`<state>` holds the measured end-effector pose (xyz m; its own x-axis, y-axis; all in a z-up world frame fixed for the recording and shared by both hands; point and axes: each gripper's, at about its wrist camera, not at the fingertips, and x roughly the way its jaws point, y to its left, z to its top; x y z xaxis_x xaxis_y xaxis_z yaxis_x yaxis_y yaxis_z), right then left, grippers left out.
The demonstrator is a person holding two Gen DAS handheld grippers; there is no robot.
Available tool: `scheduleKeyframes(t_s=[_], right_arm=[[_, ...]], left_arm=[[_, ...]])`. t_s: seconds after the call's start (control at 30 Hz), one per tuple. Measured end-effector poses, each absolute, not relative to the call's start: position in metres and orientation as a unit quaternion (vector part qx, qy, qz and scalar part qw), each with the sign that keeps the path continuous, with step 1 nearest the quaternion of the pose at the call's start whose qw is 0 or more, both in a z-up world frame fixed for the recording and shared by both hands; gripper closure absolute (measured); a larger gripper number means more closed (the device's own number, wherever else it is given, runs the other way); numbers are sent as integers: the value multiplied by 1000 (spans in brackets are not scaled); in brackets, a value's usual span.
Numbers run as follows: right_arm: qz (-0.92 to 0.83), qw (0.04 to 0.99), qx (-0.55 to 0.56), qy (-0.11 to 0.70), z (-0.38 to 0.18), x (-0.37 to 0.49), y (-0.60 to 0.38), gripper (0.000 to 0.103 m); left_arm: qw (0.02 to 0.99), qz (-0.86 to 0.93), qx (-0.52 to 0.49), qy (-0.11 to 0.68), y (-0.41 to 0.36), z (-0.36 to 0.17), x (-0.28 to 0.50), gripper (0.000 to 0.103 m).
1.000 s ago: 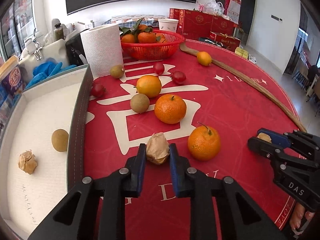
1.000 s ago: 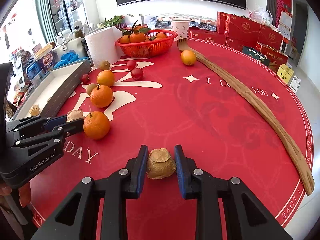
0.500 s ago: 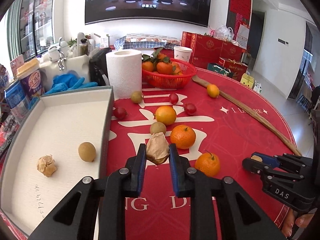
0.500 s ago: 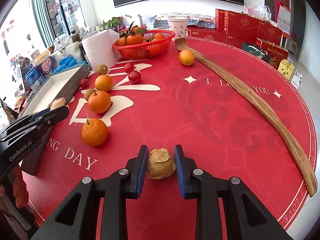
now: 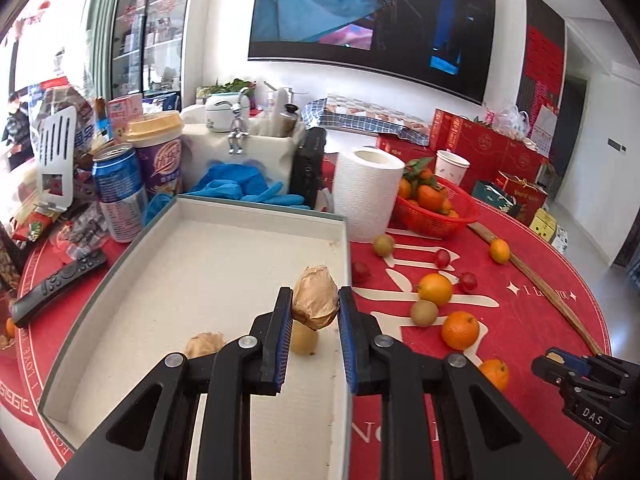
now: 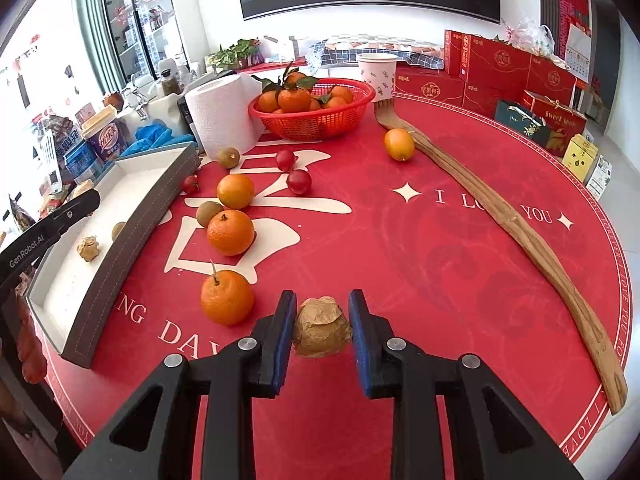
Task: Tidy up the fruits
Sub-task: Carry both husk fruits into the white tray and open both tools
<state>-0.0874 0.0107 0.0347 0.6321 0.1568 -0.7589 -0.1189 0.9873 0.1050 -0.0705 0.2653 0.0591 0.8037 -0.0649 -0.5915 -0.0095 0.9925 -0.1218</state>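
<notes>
My left gripper is shut on a brown papery fruit and holds it above the white-lined box. In the box lie another brown papery fruit and a small green-brown fruit. My right gripper is shut on a second brown papery fruit, low over the red table near its front edge. Oranges and small red fruits lie loose on the table between the box and the right gripper.
A red basket of tangerines, a paper towel roll and a paper cup stand at the back. A long wooden backscratcher lies on the right. Cans, a remote and clutter sit left of the box.
My left gripper has lifted its papery fruit off the table and carried it left, over the box. My right gripper keeps its fruit and has barely moved.
</notes>
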Motion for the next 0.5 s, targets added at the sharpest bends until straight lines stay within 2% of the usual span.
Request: scheduleKeyframes(t_s=[0.5], right_arm=[[141, 900, -11, 413, 49, -67, 77, 75]], left_arm=[[938, 59, -106, 325, 321, 54, -67, 79]])
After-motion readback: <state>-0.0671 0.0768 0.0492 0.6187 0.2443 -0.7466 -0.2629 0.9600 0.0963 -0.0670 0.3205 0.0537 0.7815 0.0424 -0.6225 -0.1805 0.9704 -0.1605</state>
